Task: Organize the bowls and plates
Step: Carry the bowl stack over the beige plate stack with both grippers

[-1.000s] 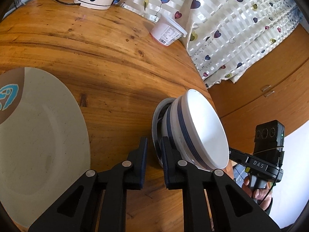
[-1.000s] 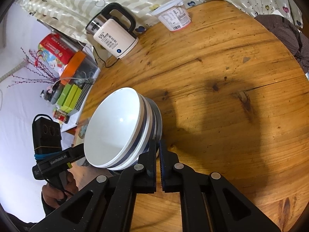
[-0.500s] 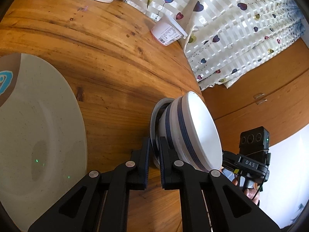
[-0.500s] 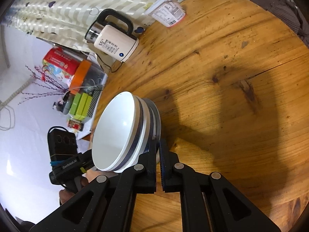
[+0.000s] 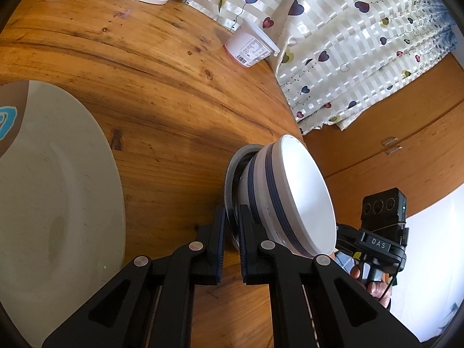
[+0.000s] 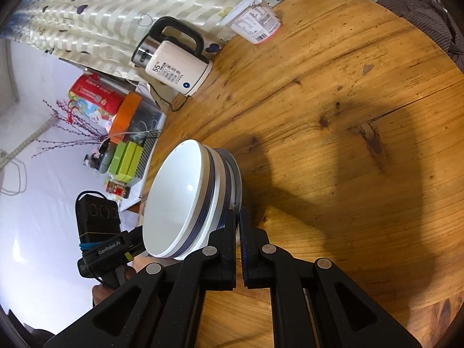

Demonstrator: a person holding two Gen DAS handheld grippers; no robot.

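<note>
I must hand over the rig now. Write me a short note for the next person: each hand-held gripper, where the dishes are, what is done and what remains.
Left hand-held gripper: shut on the rim of the small grey plate.
Right hand-held gripper: shut on the same plate from the opposite side.
White bowls with blue bands: stacked on that plate, which sits at the edge of the wooden table.
Large cream plate: alone on the table, beside the left gripper.
Done: bowls stacked on the small plate.
Left: probably moving this stack onto the large plate.

nested white blue-banded bowls (image 5: pixel 293 197) on a small plate (image 5: pixel 232 185), beside a large plate (image 5: pixel 58 203).
</note>
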